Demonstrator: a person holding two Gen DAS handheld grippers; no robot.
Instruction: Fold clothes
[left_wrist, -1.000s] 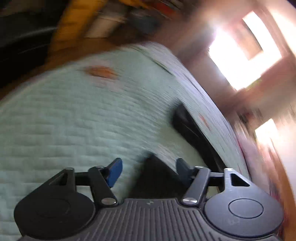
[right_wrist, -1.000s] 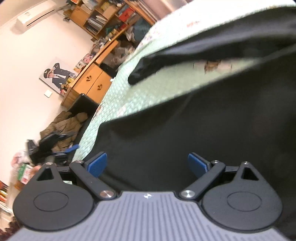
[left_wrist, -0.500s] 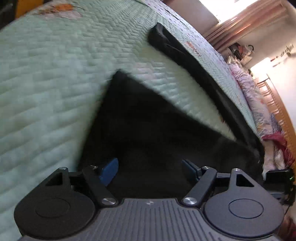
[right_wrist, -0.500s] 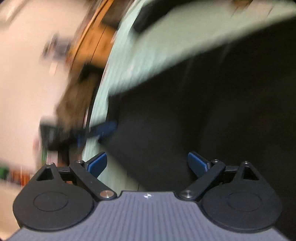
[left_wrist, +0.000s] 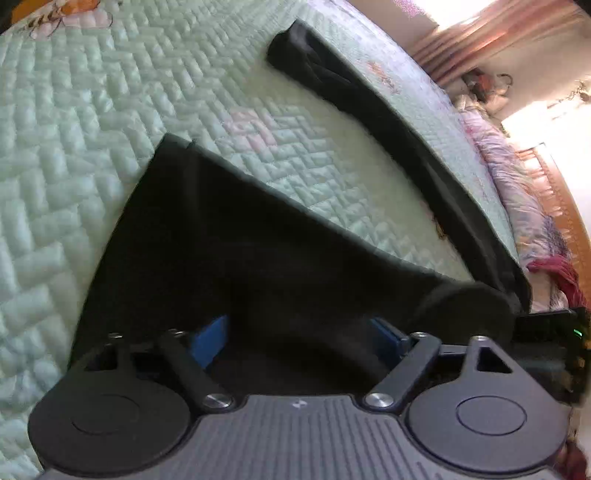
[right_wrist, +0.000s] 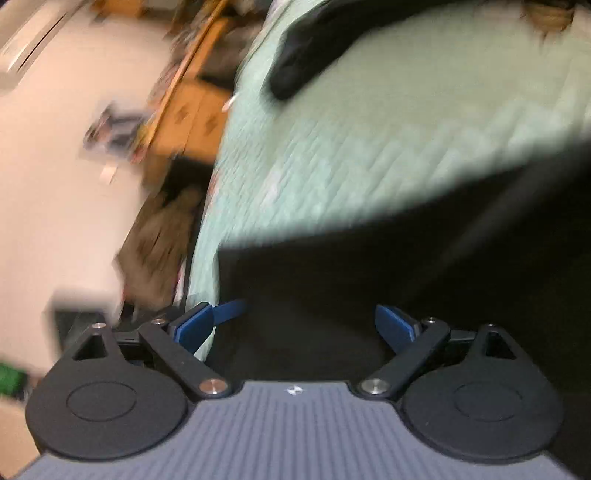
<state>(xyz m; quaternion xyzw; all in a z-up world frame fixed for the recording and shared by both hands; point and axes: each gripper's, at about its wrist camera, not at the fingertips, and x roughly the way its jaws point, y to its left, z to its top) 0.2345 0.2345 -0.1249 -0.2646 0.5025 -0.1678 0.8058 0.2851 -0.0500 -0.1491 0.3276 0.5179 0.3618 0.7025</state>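
A black garment (left_wrist: 229, 236), seemingly trousers by its two long legs, lay spread on the bed's mint-green quilted cover (left_wrist: 74, 122). One leg ran flat from the left tool (left_wrist: 301, 334) to a squared hem pointing toward the quilt's far left part; the other leg (left_wrist: 369, 110) stretched away toward the far right edge, leaving a wedge of bare quilt between them. Spread like that, the legs probably wanted bringing together, though one moment fits either a garment being laid out or one partway through folding.

The left tool hovered low over the near cloth with its blue-padded jaws standing wide apart, gripping nothing. The right tool (right_wrist: 308, 328) was likewise spread wide above dark fabric (right_wrist: 424, 295) near the bed's left edge, its view smeared by motion, so whether its pads touched cloth I could not tell.

Room to work seemed good: much quilt lay bare beyond the near hem and between the legs. The tight side was the bed's edge beside the right tool, past which blurred furniture (right_wrist: 184, 110) stood close.
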